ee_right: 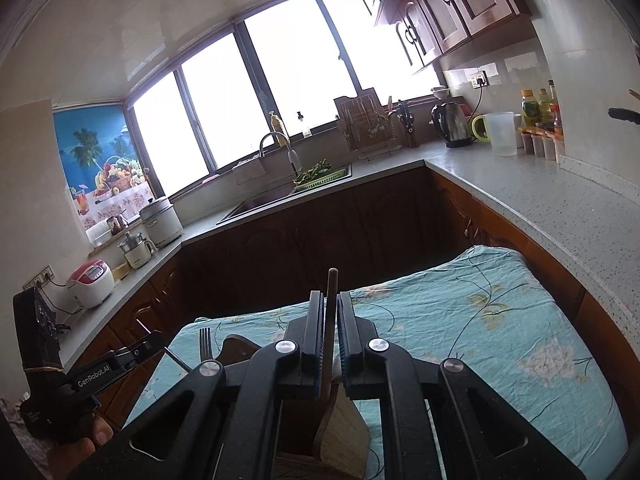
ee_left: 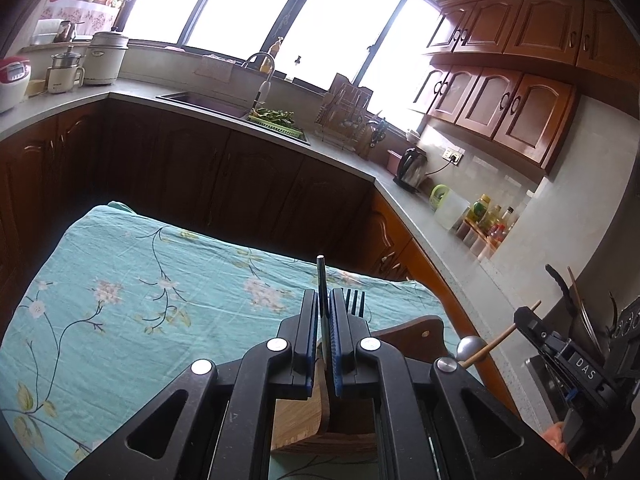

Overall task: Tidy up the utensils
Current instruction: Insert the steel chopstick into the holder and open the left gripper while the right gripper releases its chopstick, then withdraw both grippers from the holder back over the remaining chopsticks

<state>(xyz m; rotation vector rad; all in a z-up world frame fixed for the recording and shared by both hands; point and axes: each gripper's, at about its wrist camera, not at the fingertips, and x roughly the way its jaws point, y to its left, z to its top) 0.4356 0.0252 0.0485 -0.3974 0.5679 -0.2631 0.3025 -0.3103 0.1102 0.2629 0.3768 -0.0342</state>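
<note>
My left gripper point(ee_left: 323, 300) is shut on the thin dark metal handle point(ee_left: 320, 276) of a utensil that stands upright over a wooden utensil holder point(ee_left: 300, 420). A fork point(ee_left: 355, 300) stands tines up in the holder, just right of my fingers. My right gripper point(ee_right: 330, 300) is shut on a wooden handle point(ee_right: 332, 284), also above the holder point(ee_right: 346, 428). In the left wrist view the right gripper point(ee_left: 525, 314) grips that wooden stick point(ee_left: 500, 336), with a round grey metal knob point(ee_left: 470, 347) beside it. The right wrist view shows the left gripper point(ee_right: 154, 340) and fork point(ee_right: 205, 344).
The holder stands on a table under a teal floral cloth point(ee_left: 160, 280). Dark wooden cabinets and a grey counter point(ee_right: 540, 200) wrap around it, with a sink point(ee_left: 208, 102), kettle point(ee_right: 454, 124), jug point(ee_right: 502, 134) and bottles. A person's hand point(ee_right: 80, 444) holds the left gripper.
</note>
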